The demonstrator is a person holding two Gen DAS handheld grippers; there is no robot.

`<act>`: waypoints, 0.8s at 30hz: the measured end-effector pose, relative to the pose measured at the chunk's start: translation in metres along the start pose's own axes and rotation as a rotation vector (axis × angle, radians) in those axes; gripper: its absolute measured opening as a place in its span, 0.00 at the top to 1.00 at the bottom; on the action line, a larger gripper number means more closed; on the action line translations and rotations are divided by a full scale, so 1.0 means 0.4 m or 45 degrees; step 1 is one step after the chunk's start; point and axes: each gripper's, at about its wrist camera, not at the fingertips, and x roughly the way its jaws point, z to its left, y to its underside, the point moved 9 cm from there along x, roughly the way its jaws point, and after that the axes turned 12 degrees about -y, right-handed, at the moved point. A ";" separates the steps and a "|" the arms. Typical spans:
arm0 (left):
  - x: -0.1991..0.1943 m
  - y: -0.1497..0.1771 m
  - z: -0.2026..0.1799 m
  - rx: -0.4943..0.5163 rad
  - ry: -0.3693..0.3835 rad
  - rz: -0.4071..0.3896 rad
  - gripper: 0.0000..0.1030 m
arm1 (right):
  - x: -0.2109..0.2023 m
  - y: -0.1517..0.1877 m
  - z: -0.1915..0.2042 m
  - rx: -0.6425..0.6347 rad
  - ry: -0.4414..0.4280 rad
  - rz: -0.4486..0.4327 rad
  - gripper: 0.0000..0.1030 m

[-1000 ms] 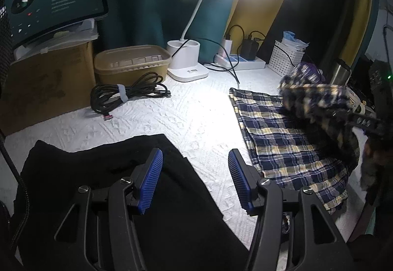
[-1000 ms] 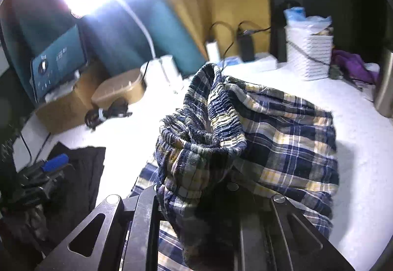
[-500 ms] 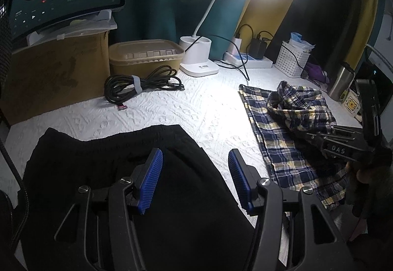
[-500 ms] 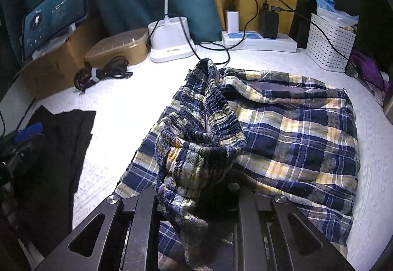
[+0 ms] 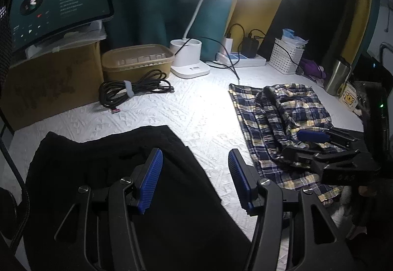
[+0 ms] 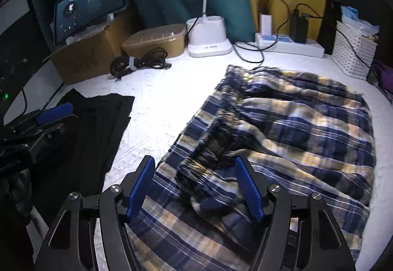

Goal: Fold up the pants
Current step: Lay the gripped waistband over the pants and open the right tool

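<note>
1. Plaid pants [image 6: 294, 123] lay folded on the white table cover [image 5: 196, 118], right of the black garment [image 5: 122, 185]
2. Right gripper [image 6: 196, 187] hovered over the bunched waistband, jaws opening, pads off the cloth
3. Left gripper [image 5: 195, 180] stood half open above the black garment, holding nothing

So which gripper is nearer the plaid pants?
Right. The right gripper hangs over the plaid pants, jaws opening around the waistband. The left gripper is off to the side, above the black pants.
</note>
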 end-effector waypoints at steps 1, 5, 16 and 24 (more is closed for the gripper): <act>0.000 -0.002 -0.009 0.007 0.001 -0.001 0.46 | -0.018 -0.001 -0.010 0.009 0.003 -0.020 0.33; -0.002 -0.022 -0.071 0.050 0.022 -0.008 0.46 | -0.088 0.000 -0.066 0.050 0.038 -0.087 0.33; 0.057 -0.039 -0.293 0.195 0.124 0.033 0.46 | -0.228 0.102 -0.320 0.278 0.159 -0.171 0.33; 0.109 -0.028 -0.385 0.255 0.166 0.078 0.46 | -0.269 0.166 -0.426 0.364 0.160 -0.182 0.33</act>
